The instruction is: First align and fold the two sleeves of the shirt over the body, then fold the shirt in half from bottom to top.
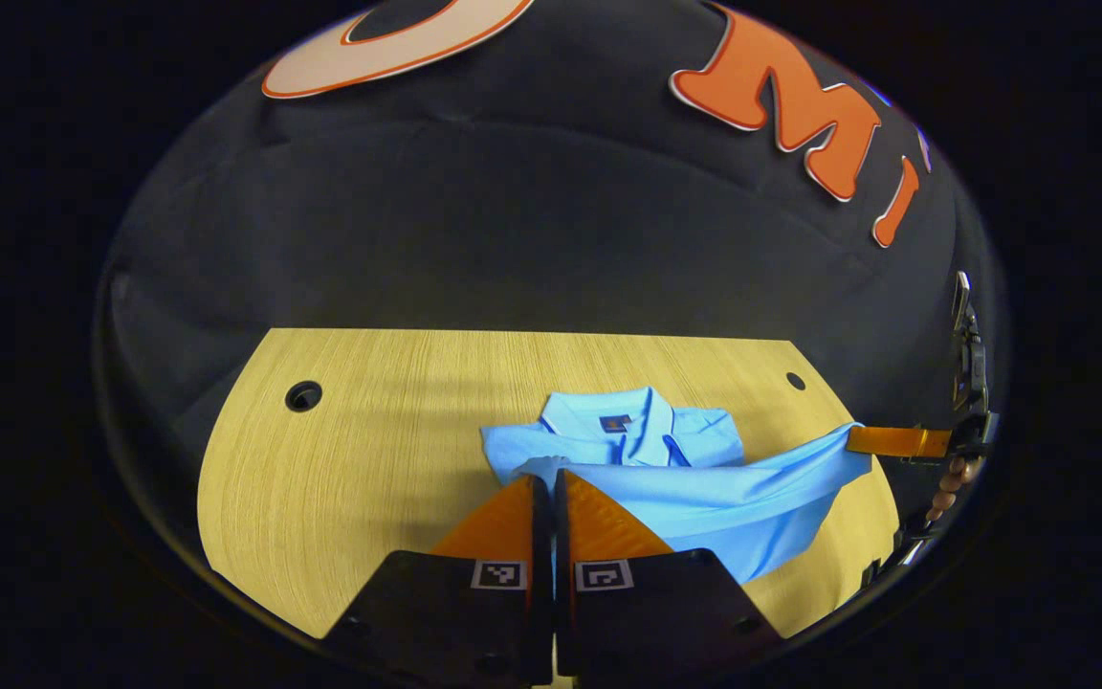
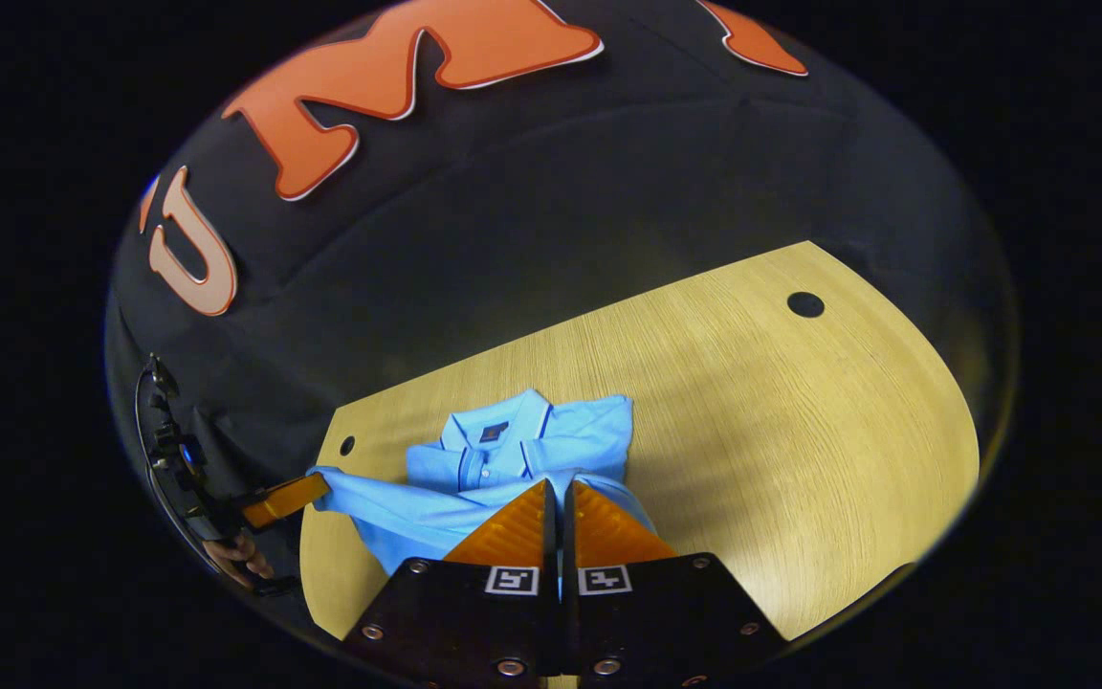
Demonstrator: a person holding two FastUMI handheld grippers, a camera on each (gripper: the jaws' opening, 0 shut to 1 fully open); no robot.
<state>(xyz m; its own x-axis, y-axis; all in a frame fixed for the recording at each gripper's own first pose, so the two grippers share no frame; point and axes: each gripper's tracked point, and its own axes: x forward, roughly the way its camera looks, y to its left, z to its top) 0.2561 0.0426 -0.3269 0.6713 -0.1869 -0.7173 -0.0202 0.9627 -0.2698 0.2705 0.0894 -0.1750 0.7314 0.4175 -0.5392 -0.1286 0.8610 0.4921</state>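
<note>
Fingers (image 1: 578,512) of the left gripper (image 1: 543,476) pressed together, pinching one corner of the bottom hem of the light blue short-sleeved polo shirt (image 1: 675,488). Fingers (image 2: 599,526) of the right gripper (image 2: 559,481) likewise closed narrow on the other hem corner. Hem stretched taut between the two sets of tips and raised off the pale wood-grain table (image 1: 369,450). Just beyond the left tips, collar and placket lying flat on the wood, with a small dark label inside the neck. Sleeves already folded in over the body. In the left gripper view, off to the right of the tips, right gripper seen at the edge of the table with the blue cloth running to it, a hand (image 1: 948,493) holding it from below. In the right gripper view, off to the left of the tips, left gripper seen gripping the stretched hem, a hand (image 2: 235,555) beneath it. Two round dark holes in the table far beyond the collar.
</note>
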